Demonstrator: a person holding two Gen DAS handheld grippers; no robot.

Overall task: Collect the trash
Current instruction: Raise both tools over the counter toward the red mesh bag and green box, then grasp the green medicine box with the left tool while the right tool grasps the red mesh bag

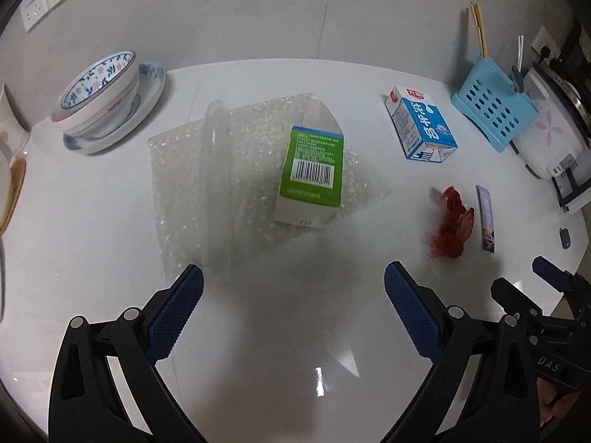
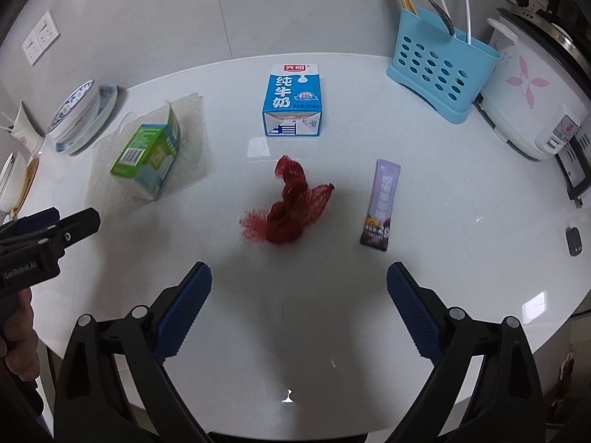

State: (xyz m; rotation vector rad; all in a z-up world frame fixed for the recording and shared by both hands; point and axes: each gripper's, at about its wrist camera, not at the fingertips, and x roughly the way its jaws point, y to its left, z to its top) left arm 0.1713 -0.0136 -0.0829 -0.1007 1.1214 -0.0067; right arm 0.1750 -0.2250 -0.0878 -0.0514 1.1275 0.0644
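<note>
A green and white box (image 1: 312, 179) (image 2: 149, 157) lies on a sheet of clear bubble wrap (image 1: 207, 170) (image 2: 184, 125) straight ahead of my left gripper (image 1: 293, 284), which is open and empty above the white table. A blue milk carton (image 1: 421, 123) (image 2: 293, 101) lies further back. A crumpled red mesh bag (image 1: 452, 223) (image 2: 290, 206) sits just beyond my right gripper (image 2: 299, 277), also open and empty. A purple sachet (image 1: 487, 217) (image 2: 380, 205) lies right of the mesh. The left gripper (image 2: 44, 236) shows at the left edge of the right wrist view.
Stacked patterned bowls on a plate (image 1: 107, 99) (image 2: 79, 114) stand at the back left. A blue perforated utensil holder (image 1: 495, 101) (image 2: 441, 74) and a white rice cooker (image 1: 550, 129) (image 2: 532, 99) stand at the back right. The table's front edge (image 2: 517, 373) curves close below.
</note>
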